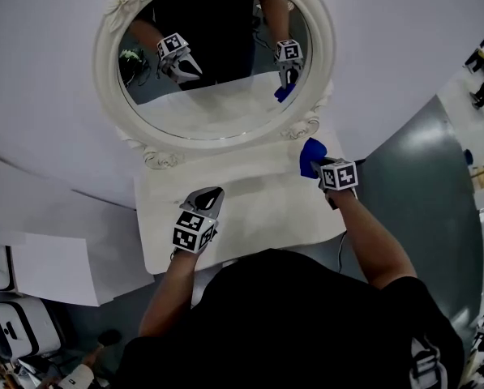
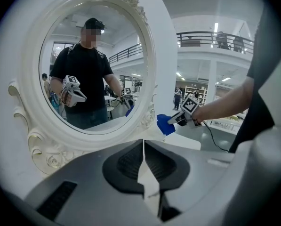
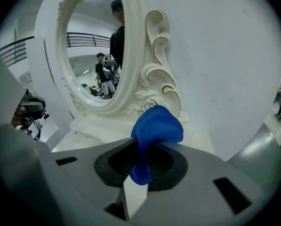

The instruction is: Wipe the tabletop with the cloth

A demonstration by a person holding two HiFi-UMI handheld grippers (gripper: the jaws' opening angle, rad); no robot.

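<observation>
1. The cloth (image 3: 155, 126) beside the mirror frame (image 1: 105, 51) was soft blue fabric, matt.
2. That frame was cream, carved, faintly shiny; its glass (image 1: 217, 96) was glossy.
3. The tabletop (image 1: 258, 209) below the mirror was pale, smooth, matt.
4. The left gripper (image 2: 144, 147) was matt grey plastic with dark ribbed pads (image 2: 126, 166).

White rectangular tabletop (image 1: 266, 209) lies bare through its middle. At twelve o'clock the ornate white oval-framed mirror (image 1: 108, 35) walls off the back edge. At two o'clock, the right gripper (image 1: 319, 165), clamping a blue cloth (image 1: 310, 154), crowds the mirror's scrolled foot.
</observation>
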